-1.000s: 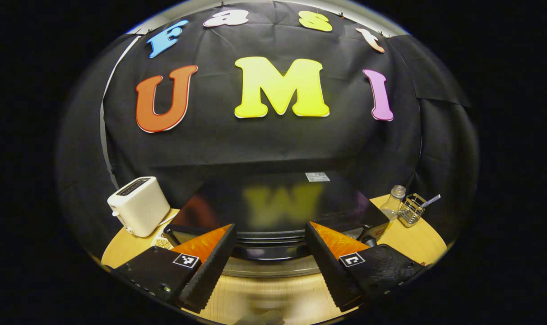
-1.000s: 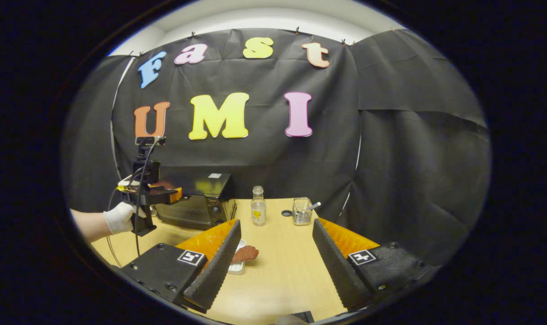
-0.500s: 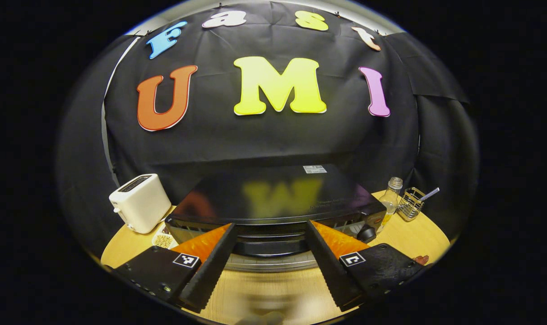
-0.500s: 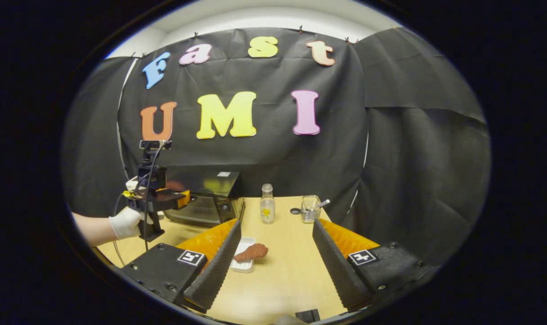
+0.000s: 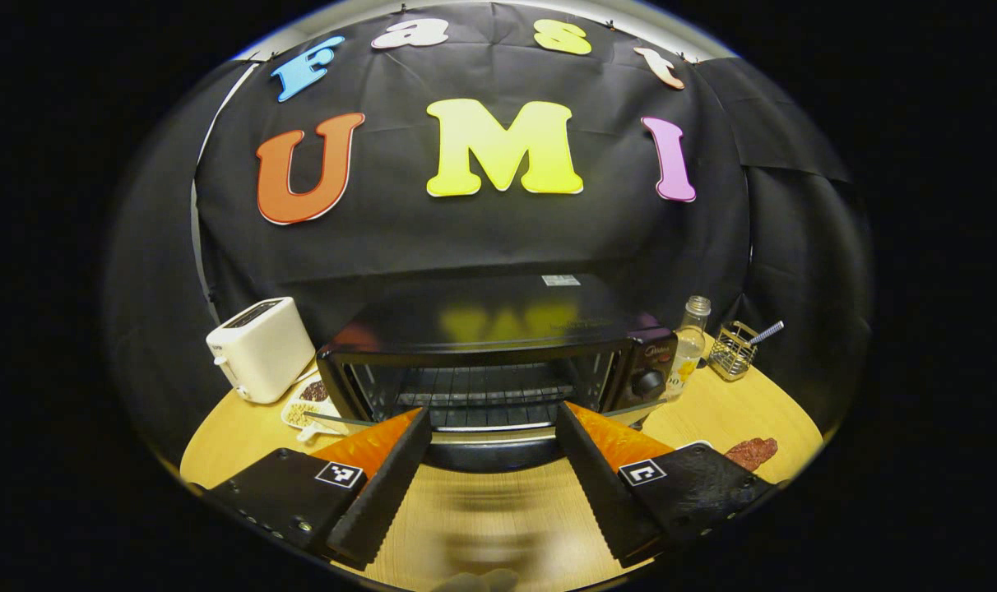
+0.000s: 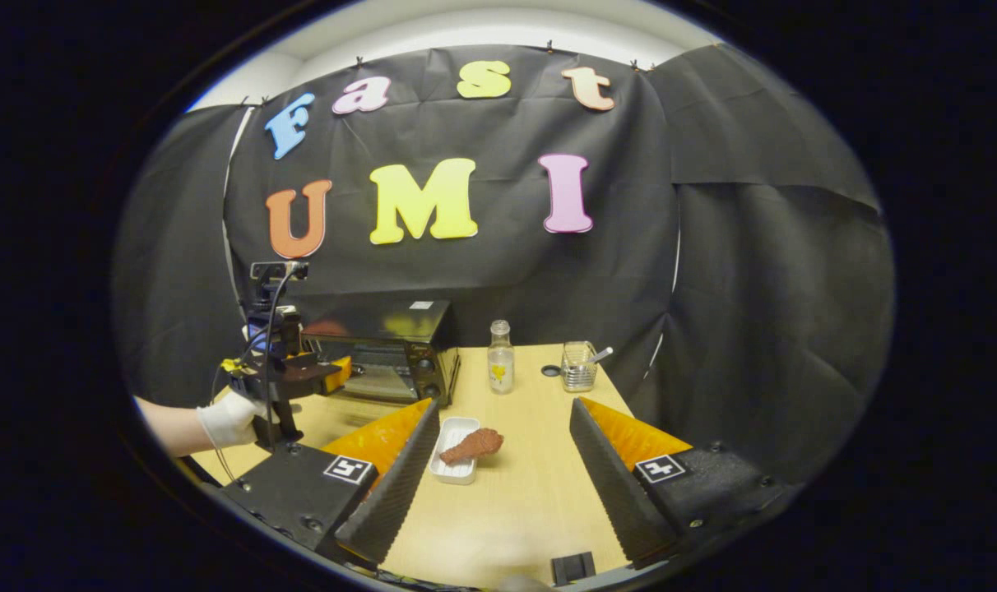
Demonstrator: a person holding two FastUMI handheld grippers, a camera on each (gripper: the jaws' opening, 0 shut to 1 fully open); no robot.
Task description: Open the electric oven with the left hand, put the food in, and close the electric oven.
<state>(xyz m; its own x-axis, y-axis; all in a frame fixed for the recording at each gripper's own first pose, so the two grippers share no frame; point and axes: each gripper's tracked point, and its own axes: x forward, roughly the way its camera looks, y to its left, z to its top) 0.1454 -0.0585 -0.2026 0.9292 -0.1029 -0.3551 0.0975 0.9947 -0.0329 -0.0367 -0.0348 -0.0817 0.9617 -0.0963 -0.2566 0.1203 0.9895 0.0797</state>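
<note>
A round, pale wooden table (image 5: 712, 411) stands before the black cloth wall of the booth, with a strip of light ceiling above the cloth in the right gripper view. Along the table from left to right in the left gripper view sit a white toaster (image 5: 259, 349), a small dish of grains (image 5: 308, 401) just beside it, the black electric oven (image 5: 498, 349) in the middle, a clear glass bottle (image 5: 689, 337) touching close to the oven's right side, and a small wire basket (image 5: 733, 350) with a straw-like stick in it. A second ago the oven's top filled the middle of the left gripper view and its door was nearly up; now the oven sits farther back, the door (image 5: 482, 440) hangs down and forward, and the wire rack (image 5: 498, 395) inside is plain to see. The left gripper (image 5: 492, 460) has its fingers spread wide apart, with the lowered door's front edge lying between them and neither finger pressing on it; in the right gripper view the same left gripper (image 6: 301, 374) is held by a white-gloved hand (image 6: 231, 418) in front of the oven (image 6: 391, 353). The right gripper (image 6: 503, 473) also stands wide open, clasping nothing, and has drawn nearer the food since the earlier frame. The food (image 6: 475, 445), a reddish-brown piece, rests across the rim of a small white tray (image 6: 453, 452) on the table, just ahead of the right gripper's left finger and near the gap between the fingers; in the left gripper view the food (image 5: 752, 451) lies at the far right, well apart from the oven.
</note>
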